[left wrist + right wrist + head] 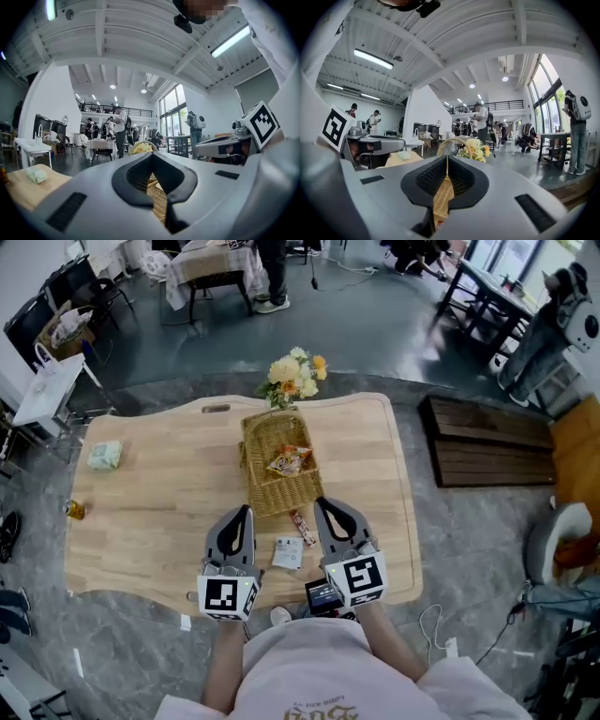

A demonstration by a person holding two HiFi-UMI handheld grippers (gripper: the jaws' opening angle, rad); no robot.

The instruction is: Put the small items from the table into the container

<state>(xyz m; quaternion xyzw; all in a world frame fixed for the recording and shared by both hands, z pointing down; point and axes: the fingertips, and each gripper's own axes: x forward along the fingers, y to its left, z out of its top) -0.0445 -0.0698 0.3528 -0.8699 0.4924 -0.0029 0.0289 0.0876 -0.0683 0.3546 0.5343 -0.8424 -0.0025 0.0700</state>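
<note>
Head view. The wooden surface (169, 521) is carrying a wicker basket (265, 486) at its middle, with one snack packet (289, 460) lying inside. Flowers (295, 371) are standing at the basket's far end. Two small items are lying outside it on the near side: a brown bar (302, 527) just beside the basket's near wall and a white packet (288, 552) nearer the person. Both sit between the two tools. A green packet (105, 455) is lying well apart at the left, and a small orange item (75, 510) is sitting at the left edge. The left tool (246, 512) and right tool (322, 503) are hovering with their tips near the basket's near wall, both closed on nothing. Bare surface is lying open to either side of the basket. A dark bench (487, 442) is standing on the floor off the right edge. Print on the packets is too small to read.

Left gripper view. The left tool's jaws are meeting at the tips and holding nothing. Basket weave is showing through the slot between them. The right tool's marker cube (260, 123) is showing at the right. People are standing far behind.

Right gripper view. The right tool's jaws are pressed together, empty. The basket handle (454, 139) and the flowers are rising straight ahead beyond the tips.
</note>
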